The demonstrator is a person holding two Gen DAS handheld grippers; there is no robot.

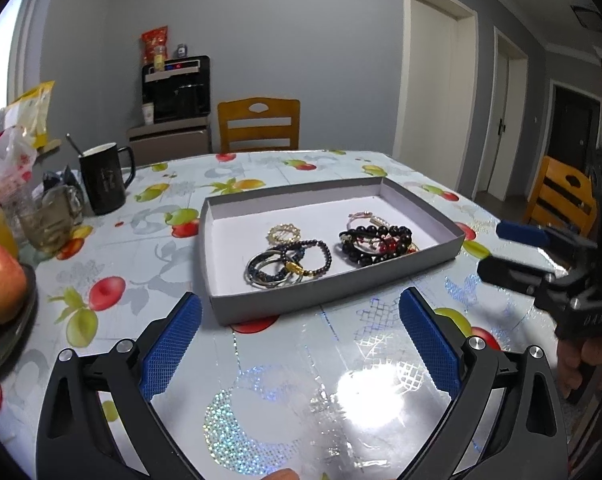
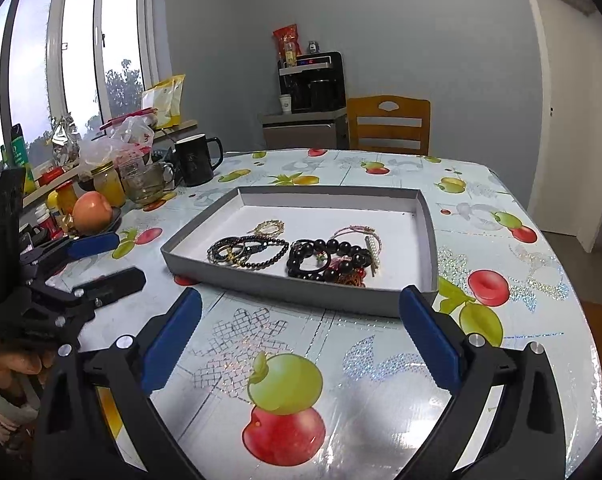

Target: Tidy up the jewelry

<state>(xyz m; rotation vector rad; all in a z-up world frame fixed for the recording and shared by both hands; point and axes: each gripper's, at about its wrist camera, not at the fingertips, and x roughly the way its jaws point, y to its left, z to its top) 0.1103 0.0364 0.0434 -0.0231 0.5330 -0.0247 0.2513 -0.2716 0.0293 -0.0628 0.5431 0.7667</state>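
Left gripper (image 1: 300,312) and right gripper (image 2: 300,312) hover over the fruit-print table (image 1: 277,376), jaws spread wide, pinching nothing. Beyond sits a grey tray (image 1: 419,266); inside lie bracelets (image 1: 287,262) and dark beads (image 1: 375,242).

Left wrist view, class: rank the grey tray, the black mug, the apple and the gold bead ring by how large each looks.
1. Grey tray
2. Black mug and apple: similar, and the apple is nearer and cut off, so unranked
3. Gold bead ring
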